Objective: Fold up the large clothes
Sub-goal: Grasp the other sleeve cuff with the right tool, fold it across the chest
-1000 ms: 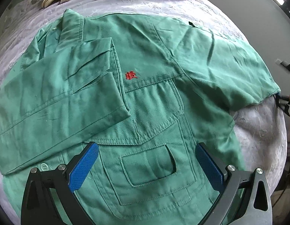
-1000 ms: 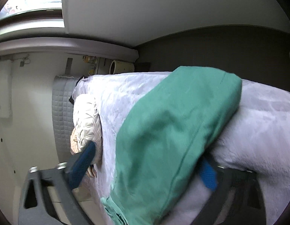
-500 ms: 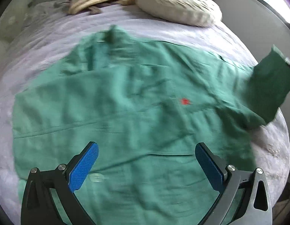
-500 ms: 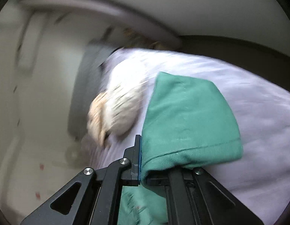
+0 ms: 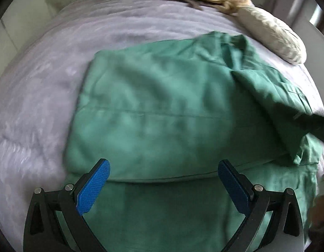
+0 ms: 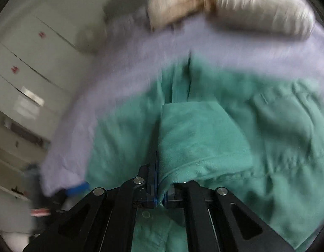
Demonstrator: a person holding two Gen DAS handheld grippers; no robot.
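Pinching the green jacket's sleeve in my right gripper above the bed, I am holding my left gripper wide apart over it.

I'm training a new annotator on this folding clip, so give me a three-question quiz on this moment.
1. True or false: the left gripper is clamped on the green jacket.
2. Which gripper holds green cloth? A) left B) right C) neither
3. Fill in: the jacket lies on a ____ bedspread.

Key: 1. False, its jaws stand open above the jacket. 2. B, the right gripper is shut on a fold. 3. Lavender.
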